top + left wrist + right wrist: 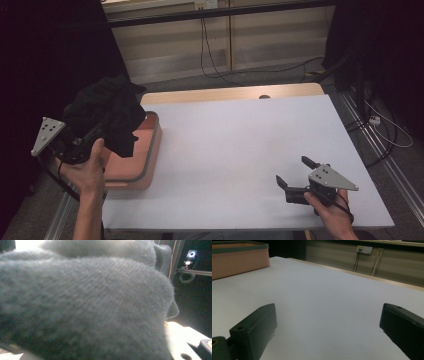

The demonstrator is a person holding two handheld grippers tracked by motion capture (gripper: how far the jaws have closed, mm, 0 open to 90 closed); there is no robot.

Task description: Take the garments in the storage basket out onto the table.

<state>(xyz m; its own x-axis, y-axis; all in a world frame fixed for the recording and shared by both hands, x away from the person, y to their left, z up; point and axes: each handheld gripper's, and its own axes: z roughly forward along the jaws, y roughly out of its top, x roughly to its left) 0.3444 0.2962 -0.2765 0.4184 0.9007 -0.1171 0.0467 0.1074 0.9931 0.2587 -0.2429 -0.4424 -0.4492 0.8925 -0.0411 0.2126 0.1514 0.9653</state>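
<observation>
A white tabletop (240,145) with a wooden far edge, black cables (210,55) trailing down the beige wall behind, near a wall socket (364,249).

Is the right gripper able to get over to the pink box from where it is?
Probably yes. The right gripper has its jaws open and empty, and bare white table lies between it and the pink box. It sits at the opposite end, so that's a long reach.

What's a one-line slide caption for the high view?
Left gripper lifts a black garment over the pink bin; right gripper waits open on the table.
</observation>
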